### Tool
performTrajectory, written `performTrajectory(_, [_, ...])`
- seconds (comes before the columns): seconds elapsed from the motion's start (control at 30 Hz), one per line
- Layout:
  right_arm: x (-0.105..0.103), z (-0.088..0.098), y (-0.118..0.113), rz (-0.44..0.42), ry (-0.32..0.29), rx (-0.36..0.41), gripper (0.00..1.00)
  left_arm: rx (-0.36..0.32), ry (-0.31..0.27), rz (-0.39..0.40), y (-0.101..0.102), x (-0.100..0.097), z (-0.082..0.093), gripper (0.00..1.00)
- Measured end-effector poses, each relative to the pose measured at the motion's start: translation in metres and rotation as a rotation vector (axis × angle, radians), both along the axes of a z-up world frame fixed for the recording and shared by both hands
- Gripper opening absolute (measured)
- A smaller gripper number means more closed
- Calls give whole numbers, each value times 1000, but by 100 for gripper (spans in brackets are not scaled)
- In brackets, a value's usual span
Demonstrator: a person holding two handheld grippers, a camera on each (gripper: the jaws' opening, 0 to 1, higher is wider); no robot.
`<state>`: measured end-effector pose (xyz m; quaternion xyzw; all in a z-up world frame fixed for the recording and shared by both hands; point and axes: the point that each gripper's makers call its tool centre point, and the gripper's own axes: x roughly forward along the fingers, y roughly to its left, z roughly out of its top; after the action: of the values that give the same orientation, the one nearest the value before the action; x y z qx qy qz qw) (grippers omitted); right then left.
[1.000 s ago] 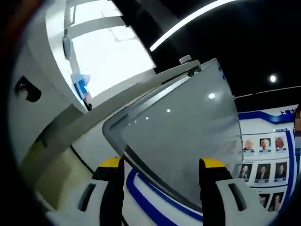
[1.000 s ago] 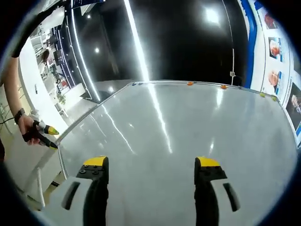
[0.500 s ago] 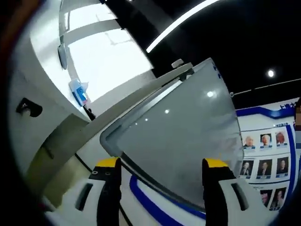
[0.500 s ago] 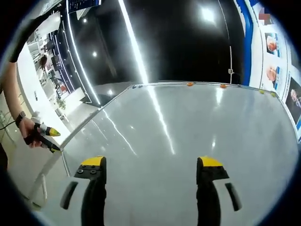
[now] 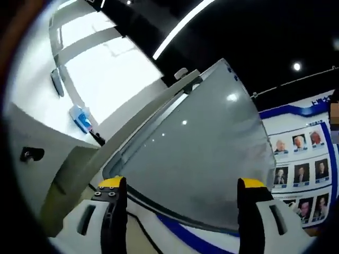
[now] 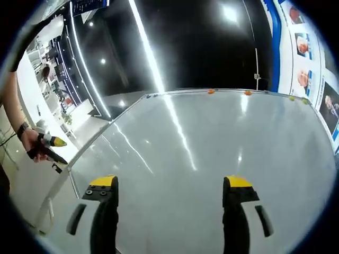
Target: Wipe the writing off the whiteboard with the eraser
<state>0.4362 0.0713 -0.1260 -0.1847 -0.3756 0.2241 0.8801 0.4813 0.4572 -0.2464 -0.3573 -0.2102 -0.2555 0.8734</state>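
Note:
The whiteboard (image 6: 212,153) takes up most of the right gripper view, glossy grey with light streaks; I make out no writing on it. My right gripper (image 6: 170,185) stands open close in front of the board, nothing between its yellow-tipped fingers (image 6: 103,182). In the left gripper view the same whiteboard (image 5: 201,159) is seen edge-on from its side, and my left gripper (image 5: 183,185) is open and empty. That left gripper (image 6: 47,148) also appears far left in the right gripper view, held in a person's hand beside the board's edge.
Small coloured magnets (image 6: 212,91) dot the board's top edge. A blue-bordered wall panel with portrait photos (image 5: 299,169) stands to the right. A white wall with a bright window (image 5: 106,63) is on the left. A person's forearm (image 6: 13,100) with a wristband is at the left.
Both views have shifted slightly with the hands; the left gripper view has tilted, showing the board a bit lower. Both grippers stay open and empty.

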Motion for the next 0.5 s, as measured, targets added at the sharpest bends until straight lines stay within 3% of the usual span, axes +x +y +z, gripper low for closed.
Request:
performTrajectory(0.33, [-4, 7, -19, -27, 2, 38, 77, 135, -52, 24, -20, -9, 27, 93])
performTrajectory(0.5, [-9, 11, -35, -53, 8, 54, 77, 196, -59, 38, -24, -10, 32, 96])
